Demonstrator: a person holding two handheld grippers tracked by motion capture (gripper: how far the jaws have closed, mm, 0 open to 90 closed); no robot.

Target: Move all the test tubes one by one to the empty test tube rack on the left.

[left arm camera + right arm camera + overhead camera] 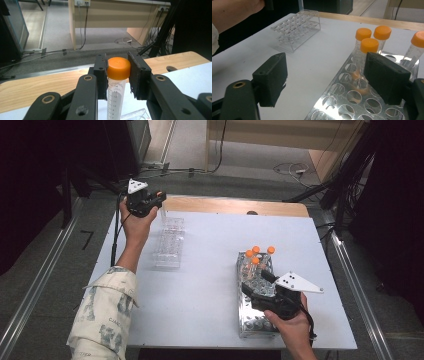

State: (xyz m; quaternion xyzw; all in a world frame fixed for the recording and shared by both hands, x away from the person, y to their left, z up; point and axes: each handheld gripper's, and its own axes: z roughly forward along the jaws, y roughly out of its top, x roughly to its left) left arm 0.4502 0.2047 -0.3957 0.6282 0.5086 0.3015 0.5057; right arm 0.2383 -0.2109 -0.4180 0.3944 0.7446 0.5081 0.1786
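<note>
1. Over at the far left corner of the table [200,270], the left gripper [159,197] is hovering above the white surface, and its two black jaws are clamping an orange-capped tube [117,82] just below the cap.
2. Looking along the left gripper [117,72] in its own view, the tube is hanging upright between the pads, printed scale facing us, with the wooden table edge [37,85] running behind it.
3. Just near of that hand, the clear plastic rack [169,242] is lying on the table, long side running near to far, and its corner is peeking in below the tube in the left gripper view.
4. Down at the near right, the right gripper [255,282] is sitting low over the metal rack [250,320], the person's hand wrapping its body.
5. From the right gripper view, the right gripper [324,75] is standing wide open, one jaw over bare table, the other over the rack's holes, nothing pressing between them.
6. Four orange-capped tubes [256,255] are standing at the far end of the metal rack; the right gripper view is showing them [369,50] upright in their holes, close to the right-hand jaw.
7. Clear rack and metal rack are sitting well apart, white table between them.
</note>
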